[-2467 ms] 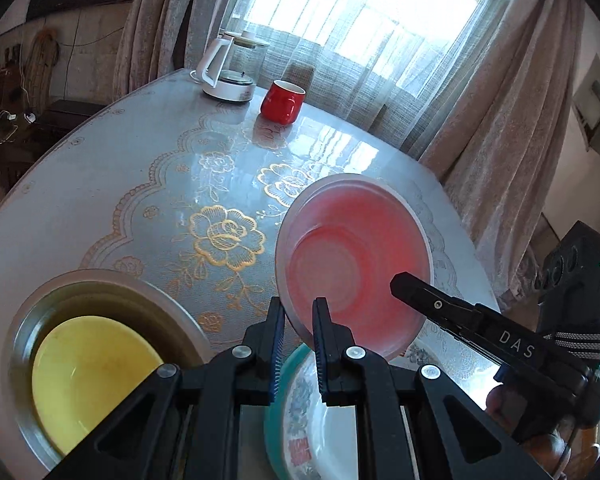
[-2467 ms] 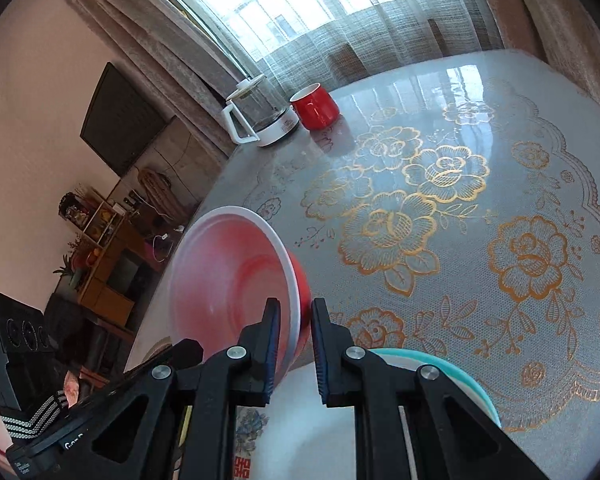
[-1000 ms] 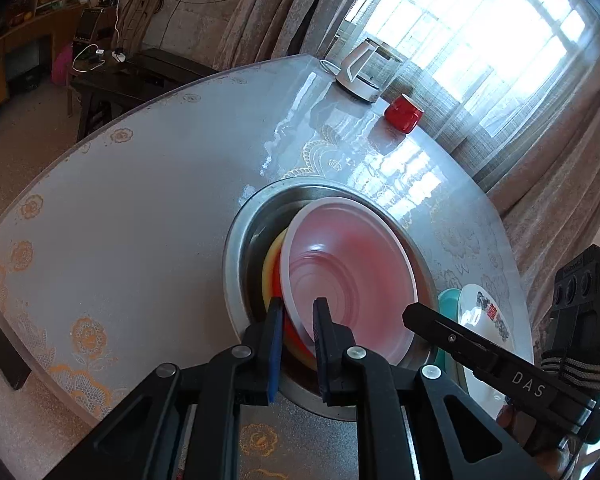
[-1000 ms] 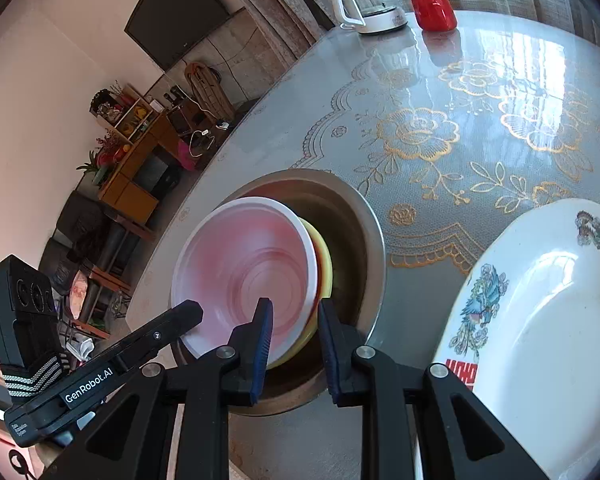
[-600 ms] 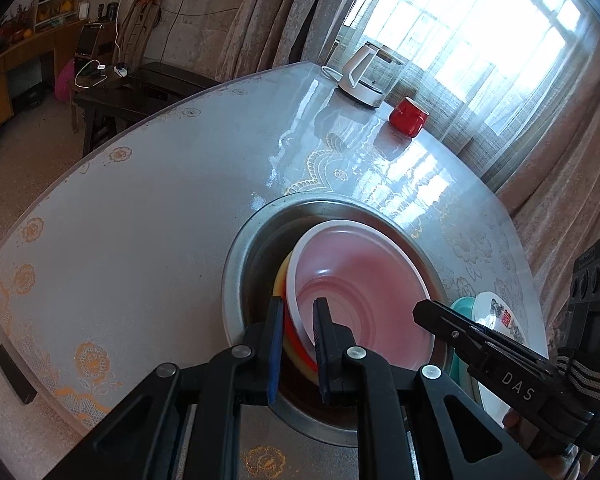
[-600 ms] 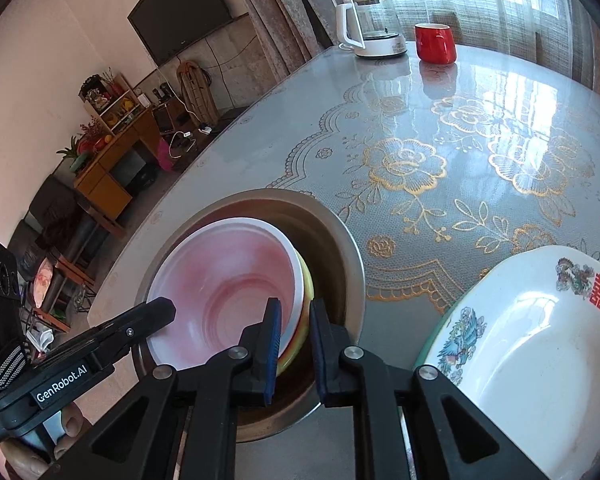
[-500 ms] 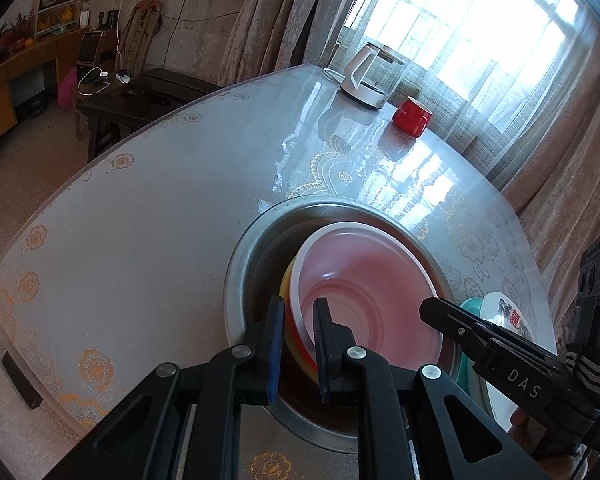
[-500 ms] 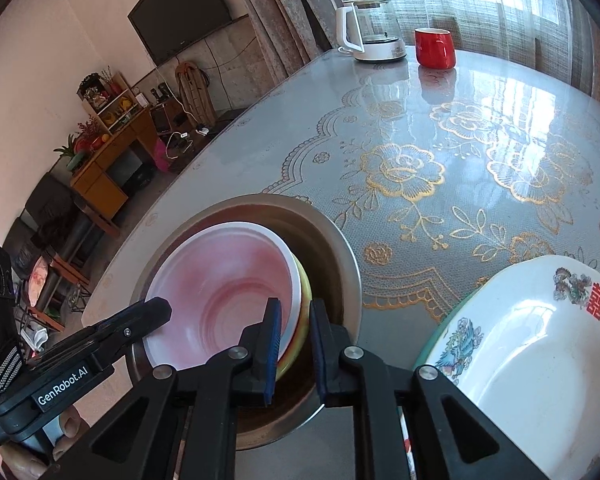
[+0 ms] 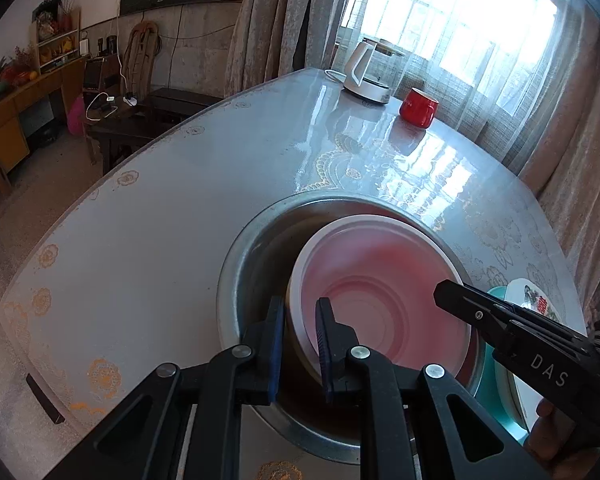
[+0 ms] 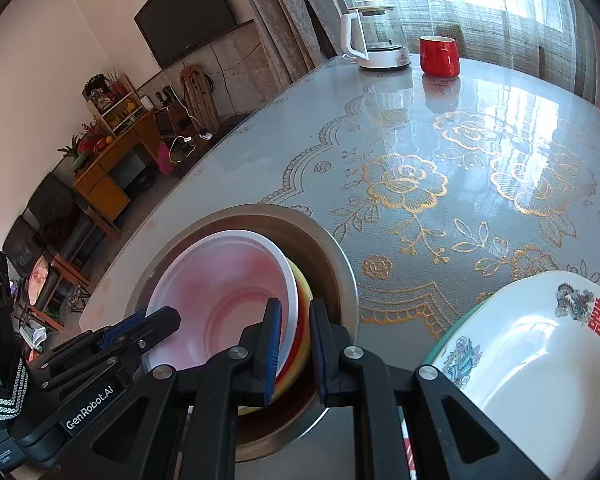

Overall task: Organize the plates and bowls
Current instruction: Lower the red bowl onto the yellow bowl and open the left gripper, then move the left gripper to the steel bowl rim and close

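A red bowl with a white rim sits nested on a yellow bowl inside a steel basin. My left gripper straddles the bowl's near rim, pads still on it, and its jaws are opening slightly. My right gripper is shut on the opposite side of the rim. Each view shows the other gripper beside the bowl: the right gripper and the left gripper.
A white decorated plate lies on a teal plate just right of the basin. A white kettle and a red mug stand at the table's far edge. The floral tablecloth covers the round table.
Both grippers carried the red bowl from above the plates to the basin and lowered it onto the yellow bowl. The right jaws narrowed on the rim.
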Demonstrator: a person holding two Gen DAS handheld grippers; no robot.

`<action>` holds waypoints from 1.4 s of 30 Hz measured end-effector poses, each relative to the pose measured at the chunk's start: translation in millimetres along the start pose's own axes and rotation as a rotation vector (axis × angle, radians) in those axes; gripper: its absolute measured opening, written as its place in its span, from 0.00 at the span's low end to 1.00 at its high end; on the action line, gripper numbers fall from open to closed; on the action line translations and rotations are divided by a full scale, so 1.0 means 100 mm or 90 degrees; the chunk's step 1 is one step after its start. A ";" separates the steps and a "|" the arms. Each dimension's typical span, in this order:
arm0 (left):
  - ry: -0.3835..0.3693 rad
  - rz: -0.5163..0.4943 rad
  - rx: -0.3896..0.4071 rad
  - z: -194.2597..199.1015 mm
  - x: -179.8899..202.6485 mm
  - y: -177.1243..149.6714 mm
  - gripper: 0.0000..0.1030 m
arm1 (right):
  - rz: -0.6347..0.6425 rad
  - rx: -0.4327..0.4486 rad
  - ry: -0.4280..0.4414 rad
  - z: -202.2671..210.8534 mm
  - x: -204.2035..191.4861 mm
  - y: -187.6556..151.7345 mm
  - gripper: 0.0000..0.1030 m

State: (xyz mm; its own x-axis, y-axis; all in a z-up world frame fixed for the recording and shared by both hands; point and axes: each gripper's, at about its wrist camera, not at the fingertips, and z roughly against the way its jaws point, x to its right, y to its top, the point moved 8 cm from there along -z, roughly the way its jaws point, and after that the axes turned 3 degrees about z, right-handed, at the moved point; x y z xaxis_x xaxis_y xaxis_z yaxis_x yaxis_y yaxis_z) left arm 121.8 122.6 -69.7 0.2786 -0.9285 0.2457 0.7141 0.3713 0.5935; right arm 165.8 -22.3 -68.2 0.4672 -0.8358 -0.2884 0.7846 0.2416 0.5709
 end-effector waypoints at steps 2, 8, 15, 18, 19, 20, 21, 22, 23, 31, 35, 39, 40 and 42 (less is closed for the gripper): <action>0.007 -0.007 0.002 0.01 0.01 -0.01 0.16 | -0.002 0.001 0.001 0.01 0.00 0.00 0.14; 0.007 -0.011 0.001 0.03 0.00 -0.04 0.17 | -0.016 0.006 0.016 0.02 0.00 0.01 0.18; 0.008 -0.011 0.004 0.06 0.01 -0.04 0.17 | -0.034 0.010 0.032 0.07 0.02 -0.01 0.23; 0.010 -0.012 0.008 0.09 0.01 -0.04 0.19 | -0.044 0.018 0.043 0.12 0.04 -0.01 0.24; 0.011 -0.011 0.010 0.09 0.01 -0.03 0.19 | -0.046 0.022 0.044 0.14 0.04 -0.01 0.24; 0.013 -0.009 0.012 0.10 0.00 -0.03 0.22 | -0.048 0.025 0.047 0.16 0.05 -0.01 0.25; 0.015 -0.006 0.013 0.11 -0.01 -0.02 0.23 | -0.050 0.026 0.051 0.17 0.06 0.00 0.25; 0.013 -0.003 0.014 0.11 -0.02 -0.02 0.23 | -0.053 0.029 0.053 0.19 0.07 0.00 0.25; 0.009 0.001 0.014 0.12 -0.02 -0.01 0.23 | -0.056 0.032 0.051 0.21 0.08 0.00 0.25; 0.009 0.007 0.025 0.19 -0.03 -0.02 0.24 | -0.065 0.043 0.033 0.31 0.18 -0.06 0.25; 0.007 0.009 0.033 0.24 -0.04 -0.02 0.24 | -0.058 0.044 0.020 0.34 0.21 -0.11 0.25; 0.003 0.015 0.038 0.29 -0.06 -0.03 0.26 | -0.051 0.040 0.016 0.34 0.22 -0.16 0.25; 0.004 0.016 0.039 0.30 -0.07 -0.03 0.26 | -0.050 0.038 0.014 0.35 0.23 -0.18 0.25; 0.002 0.022 0.041 0.32 -0.10 -0.03 0.27 | -0.043 0.037 0.011 0.35 0.22 -0.20 0.25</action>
State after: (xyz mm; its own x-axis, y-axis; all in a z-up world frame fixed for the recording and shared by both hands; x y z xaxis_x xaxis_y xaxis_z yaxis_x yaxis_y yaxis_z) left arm 96.1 131.1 -49.3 0.3047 -0.9151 0.2642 0.6608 0.4029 0.6333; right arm 146.4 -63.1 -58.8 0.4214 -0.8403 -0.3409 0.7901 0.1557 0.5929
